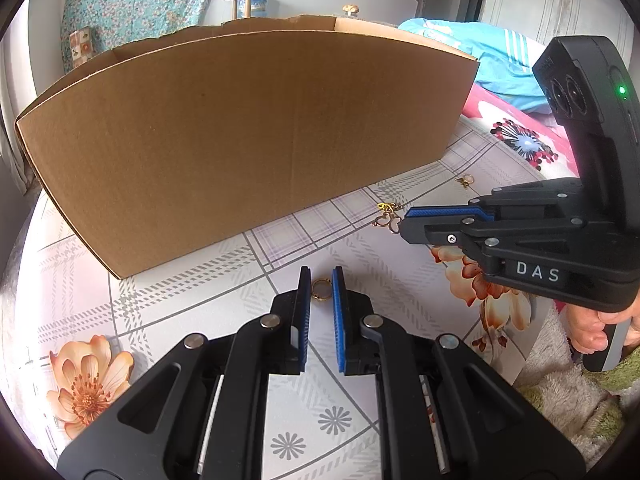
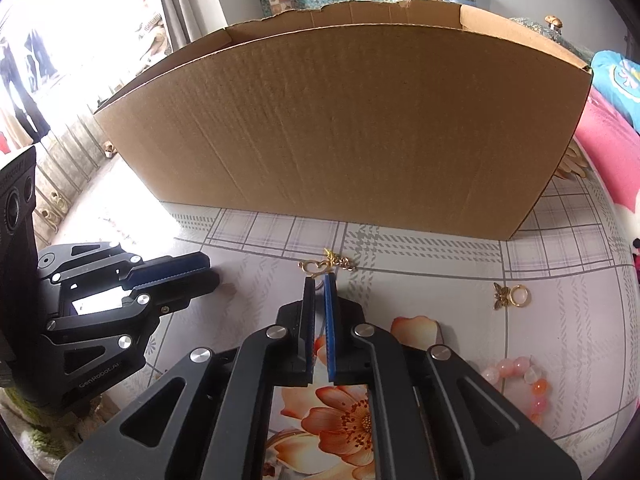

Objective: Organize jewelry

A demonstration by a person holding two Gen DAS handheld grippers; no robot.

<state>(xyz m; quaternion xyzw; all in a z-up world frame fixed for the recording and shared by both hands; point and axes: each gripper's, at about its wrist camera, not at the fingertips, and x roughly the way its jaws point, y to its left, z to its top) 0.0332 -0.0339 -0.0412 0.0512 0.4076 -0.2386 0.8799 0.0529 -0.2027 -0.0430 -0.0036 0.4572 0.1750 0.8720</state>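
2 blue pads of the left tool [image 1: 321, 286] pinch a gold ring [image 1: 321, 290] above the table [image 1: 180, 300], near the cardboard box [image 1: 240, 140]. Right-wrist view: the right tool [image 2: 319, 280] is pressed together beside a gold chain [image 2: 326, 263]; butterfly ring [image 2: 510, 295] lies apart.

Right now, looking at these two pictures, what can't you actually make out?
- Inside of the cardboard box: both views, hidden by its tall front wall.
- Bead bracelet: right wrist view, partly covered by the right gripper.
- Heart-shaped gold chain: too small to tell whether the shut tips pinch it.
- Gold ring inside the left gripper: contact unclear.
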